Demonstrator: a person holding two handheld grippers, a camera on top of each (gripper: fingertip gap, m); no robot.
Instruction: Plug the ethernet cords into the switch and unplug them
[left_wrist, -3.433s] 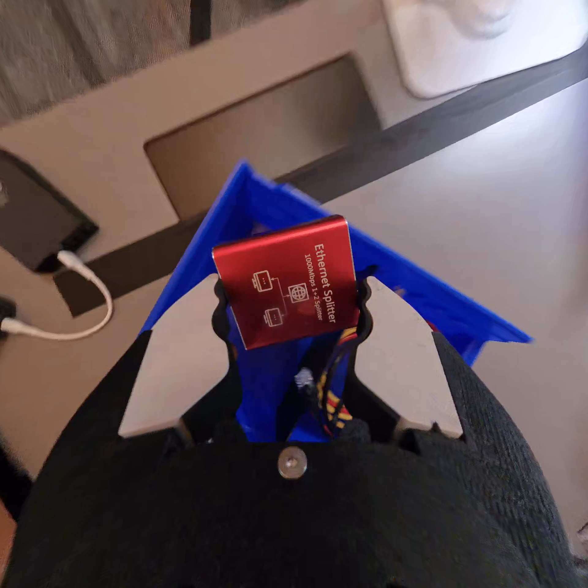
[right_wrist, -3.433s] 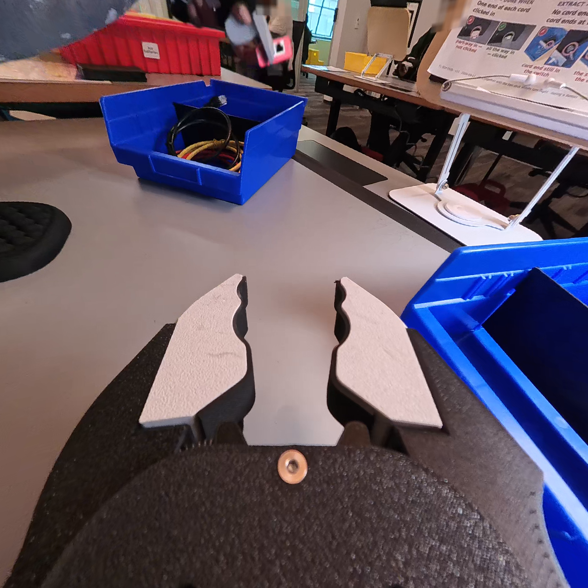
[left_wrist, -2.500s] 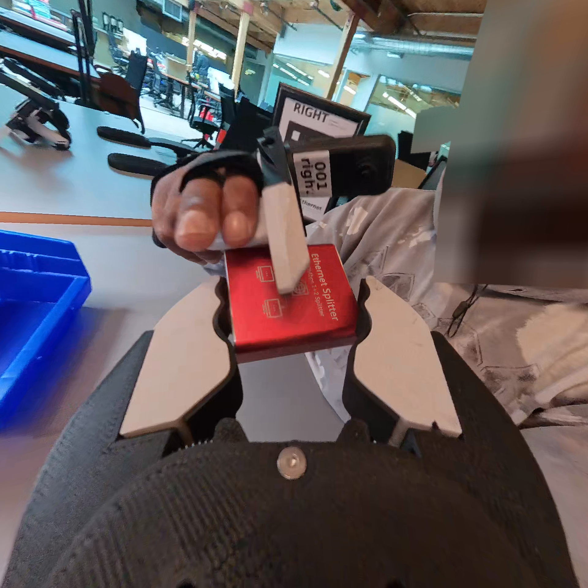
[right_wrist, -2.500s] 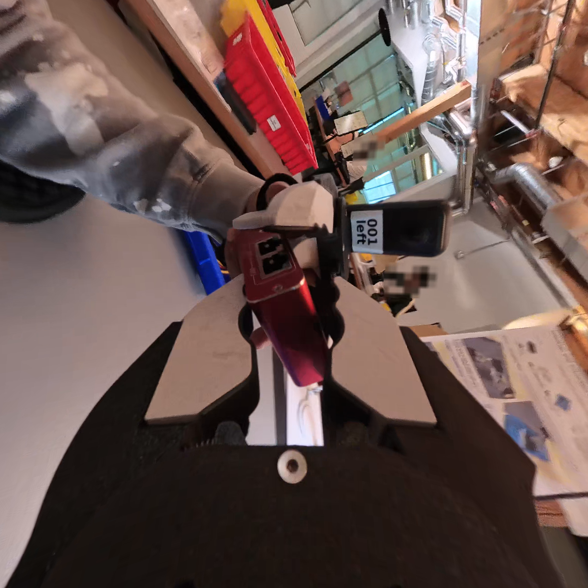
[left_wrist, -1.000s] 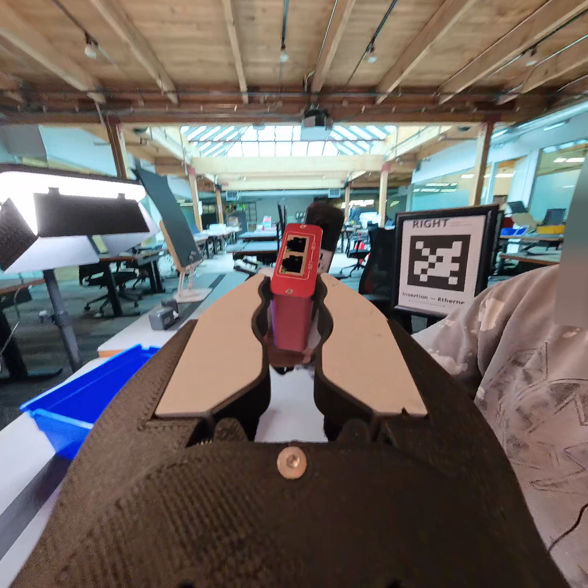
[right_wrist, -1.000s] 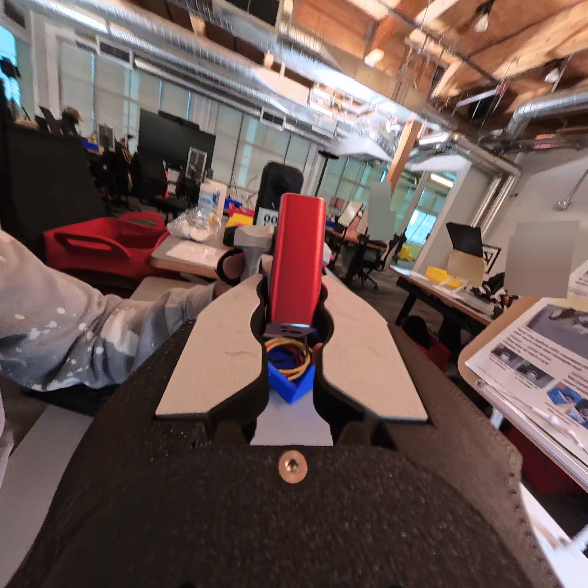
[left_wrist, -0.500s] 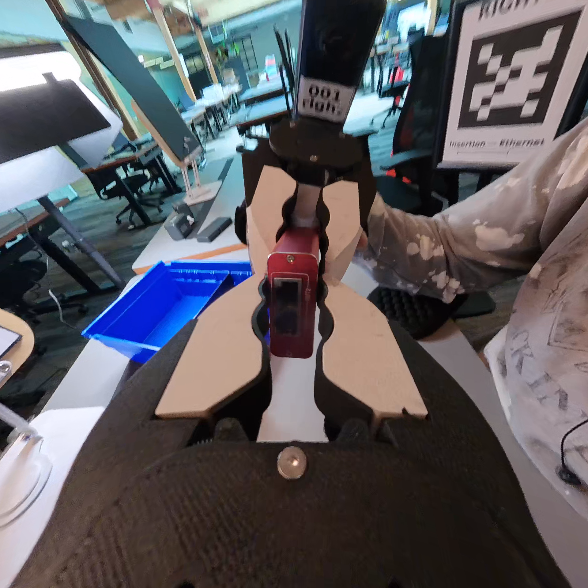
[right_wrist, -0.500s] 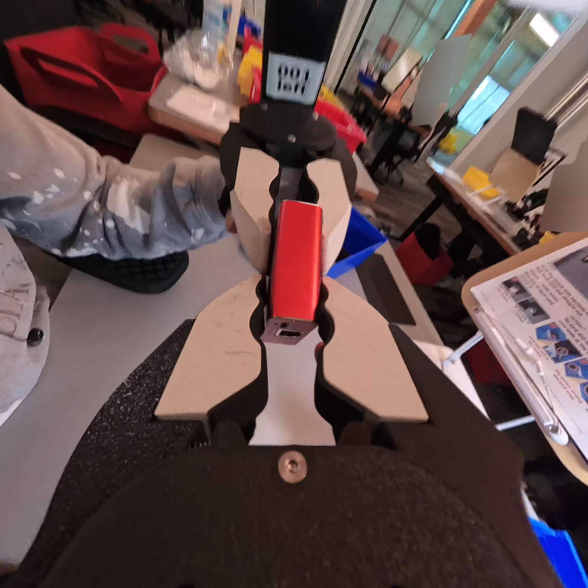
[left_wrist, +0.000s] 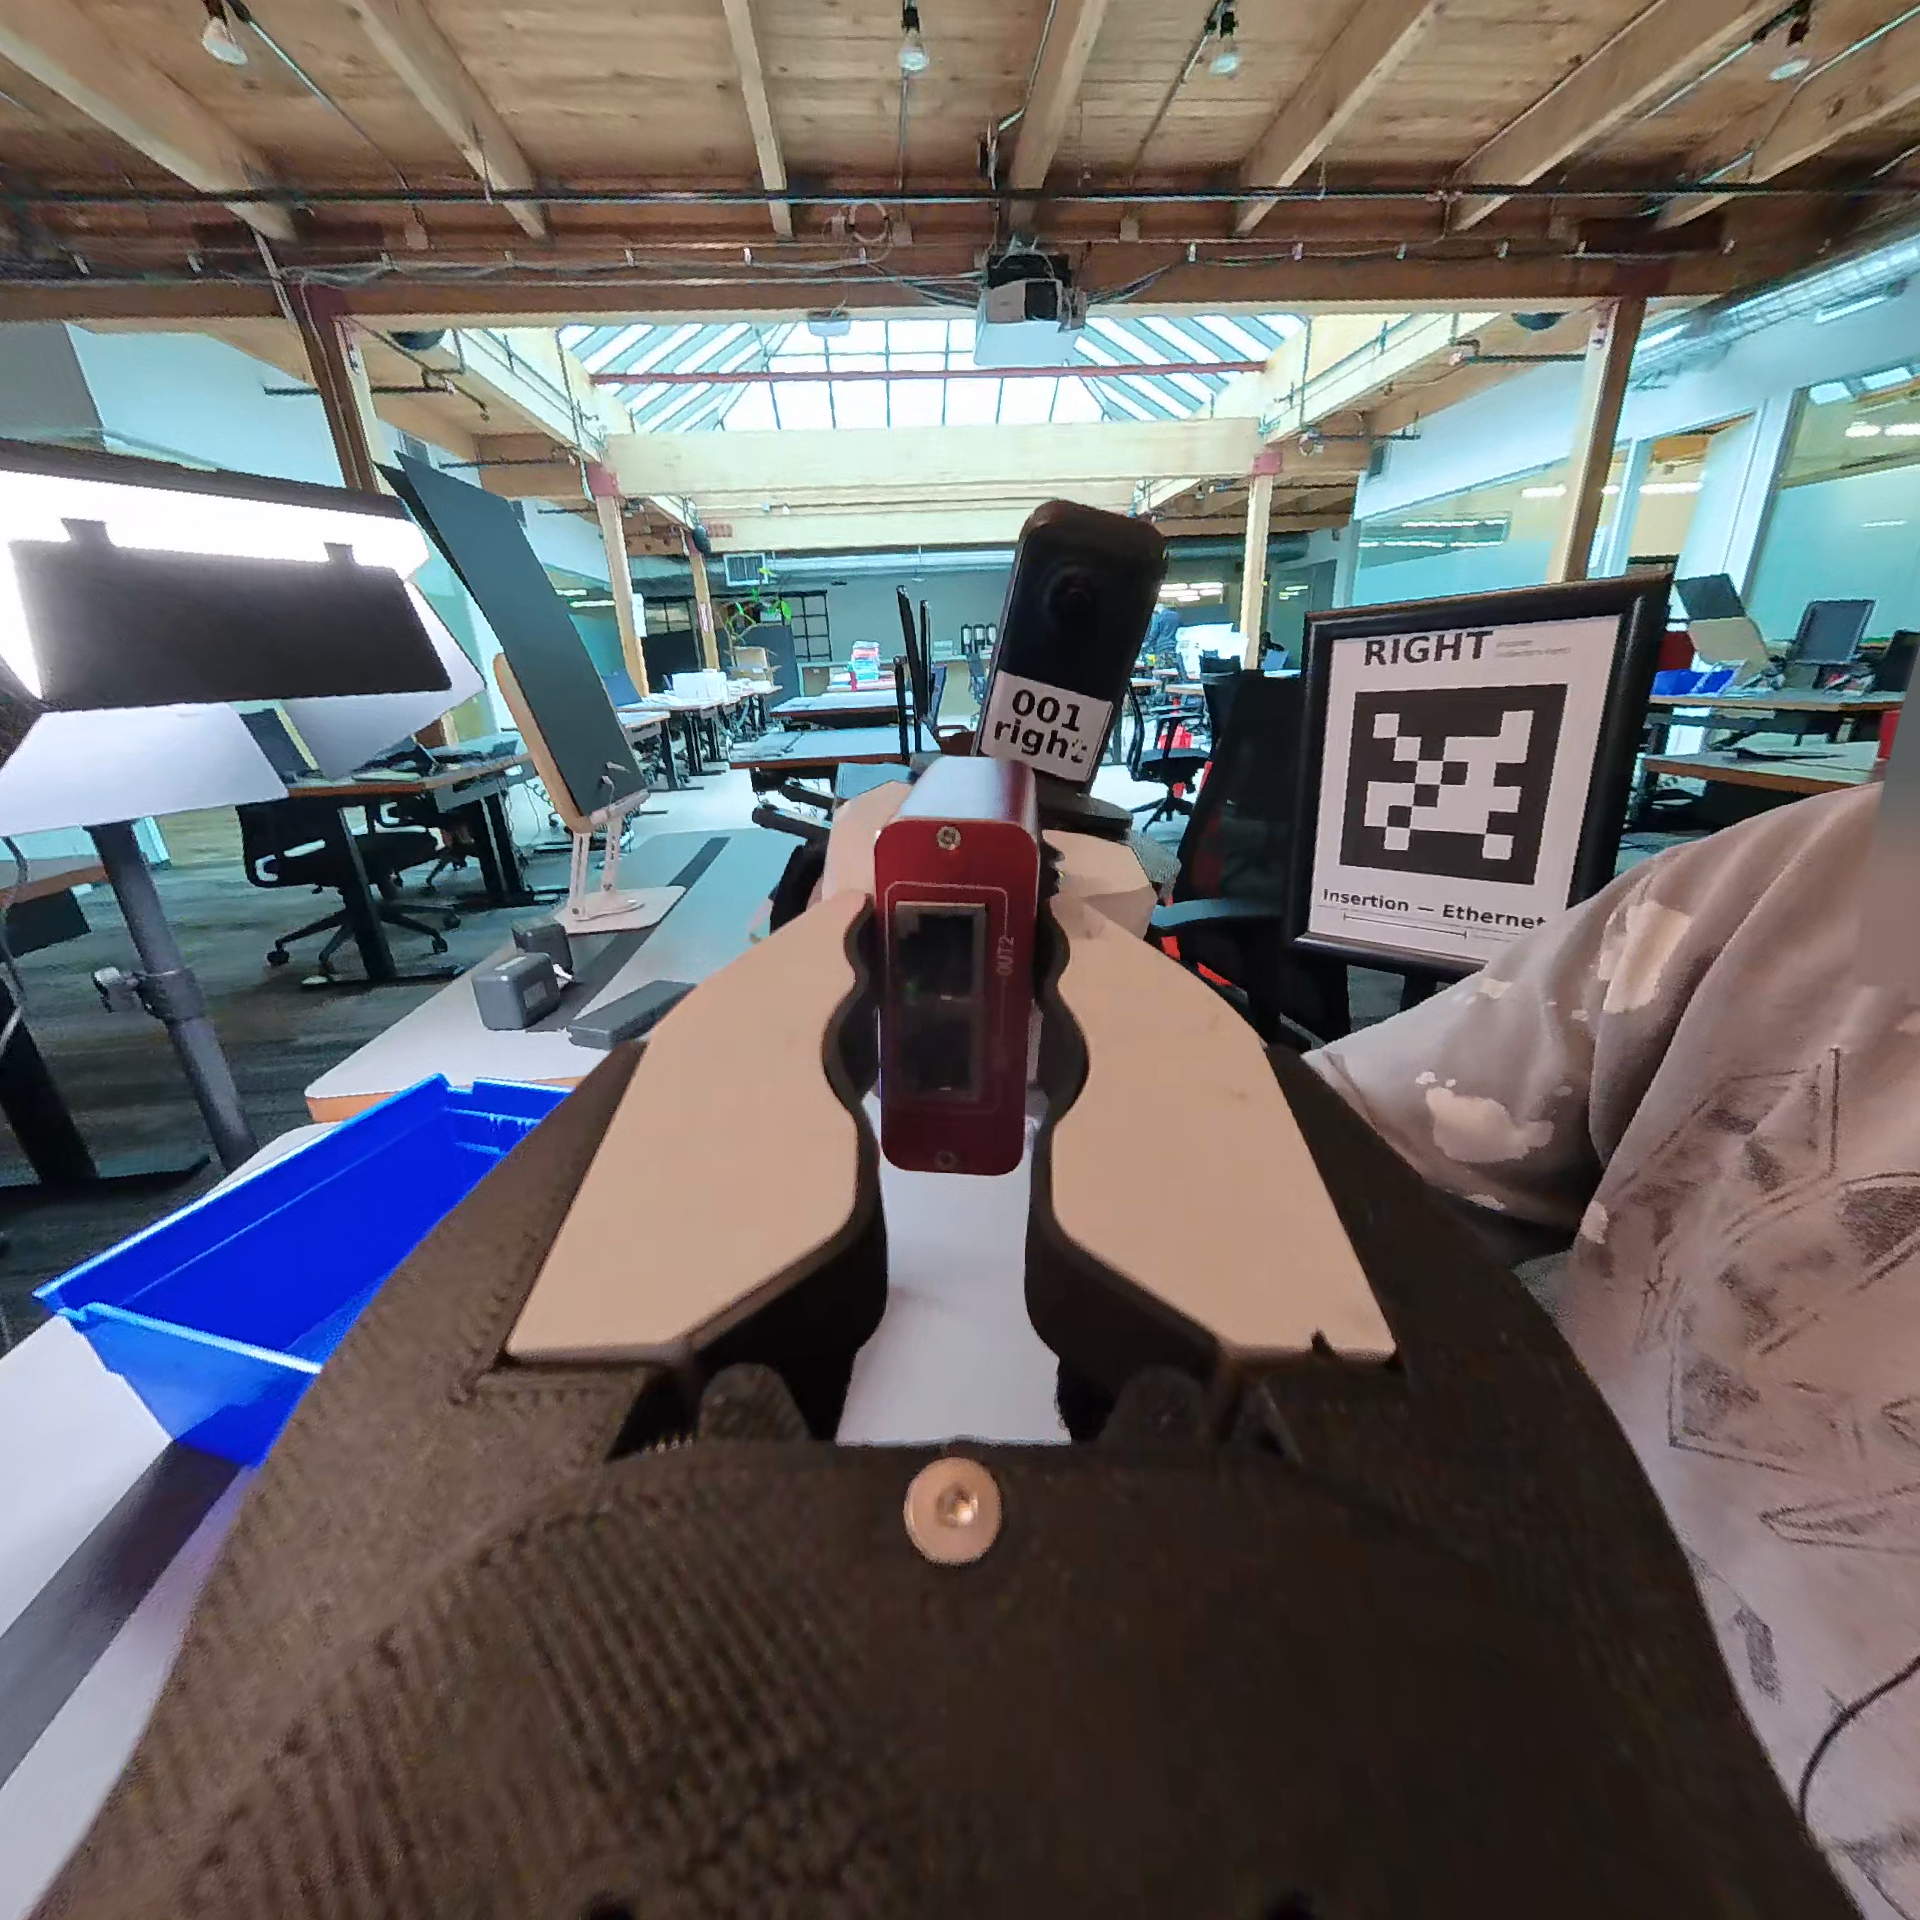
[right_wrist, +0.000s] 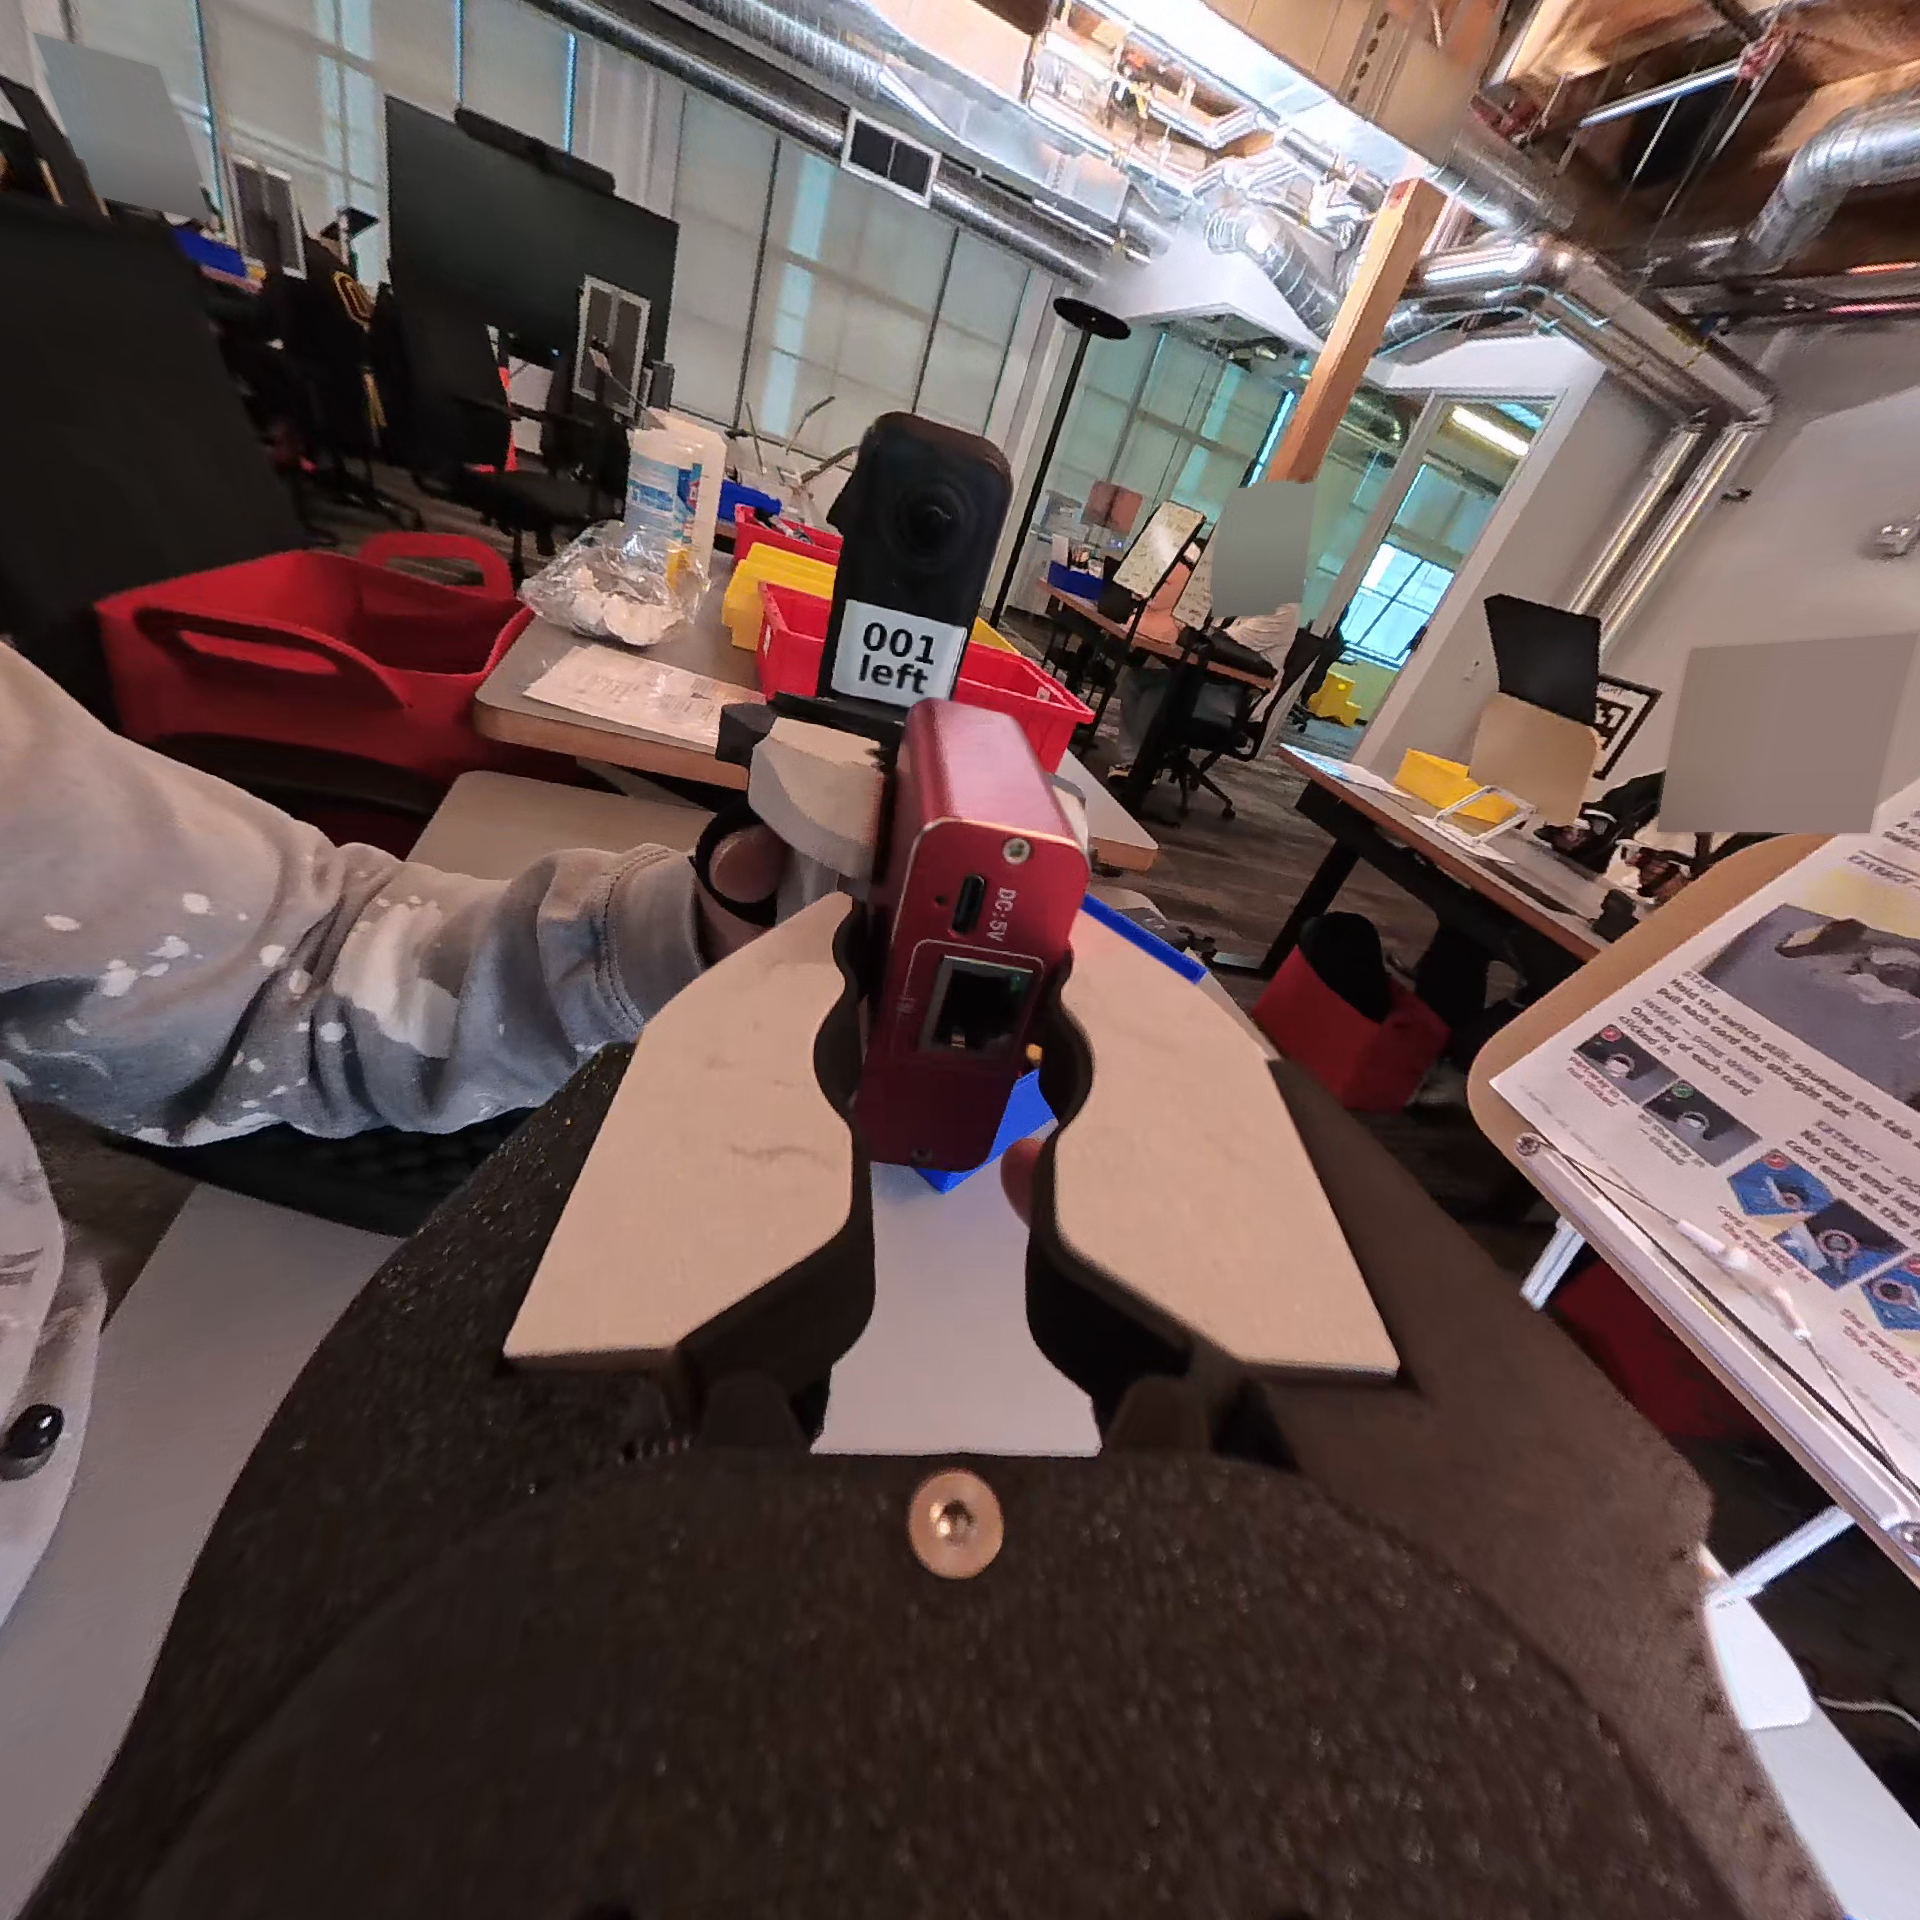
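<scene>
**Red switch held in the air between two grippers**

The red switch (left_wrist: 958, 997) is clamped from opposite ends, raised above the grey table (right_wrist: 951, 1340). In the left wrist view, one end face is turned to the camera and two network ports are counted on it, stacked one over the other, with small printed lettering beside them that is left unread. In the right wrist view the other end (right_wrist: 971, 966) is seen: one network port, one small oval power socket above it, and printed markings alongside.

The left gripper (left_wrist: 956, 1023) is closed narrowly on the switch, its pale fingers (left_wrist: 727, 1122) pressed to the two long sides. The right gripper (right_wrist: 956, 1029) is likewise closed on the switch. Each gripper is seen by the other's camera just behind the switch, topped by a black camera (left_wrist: 1081, 613) bearing a white sticker with writing.

One blue bin (left_wrist: 260, 1247) is seen at the table's left edge in the left wrist view, well apart from the switch. A framed sign (left_wrist: 1455, 769) with a black-and-white square pattern is stood to the right, and a printed instruction sheet (right_wrist: 1766, 1122) is propped at the right of the right wrist view. A mottled grey sleeve (right_wrist: 312, 987) is seen at the left. Open air is left around the switch on all sides.
</scene>
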